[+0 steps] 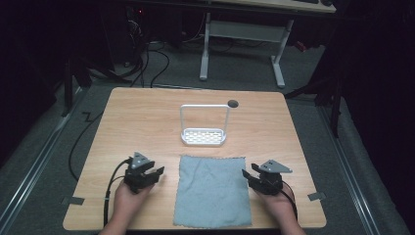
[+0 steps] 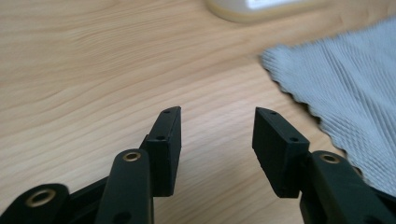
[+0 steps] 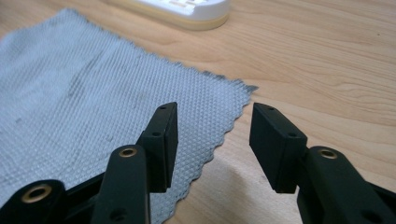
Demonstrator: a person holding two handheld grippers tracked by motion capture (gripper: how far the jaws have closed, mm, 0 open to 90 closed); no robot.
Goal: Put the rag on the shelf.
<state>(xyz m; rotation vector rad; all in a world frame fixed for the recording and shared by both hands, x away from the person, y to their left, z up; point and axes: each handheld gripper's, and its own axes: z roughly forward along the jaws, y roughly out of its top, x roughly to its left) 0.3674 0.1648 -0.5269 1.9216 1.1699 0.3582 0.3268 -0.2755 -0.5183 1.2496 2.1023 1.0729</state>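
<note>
high view: wooden table (image 1: 147,122), dark room

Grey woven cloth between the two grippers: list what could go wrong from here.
1. The grey woven cloth lies flat on the wooden table; the open right gripper, straddling its scalloped edge, may slide over it rather than pinch.
2. The open left gripper is over bare wood beside the cloth, so one-sided pulling may bunch it.
3. The white wire-handled rack stands just beyond; a lifted cloth might snag it.

Grey cloth (image 1: 212,190), woven and matt; table (image 1: 147,127), smooth pale wood grain; rack (image 1: 204,136), glossy white plastic.
</note>
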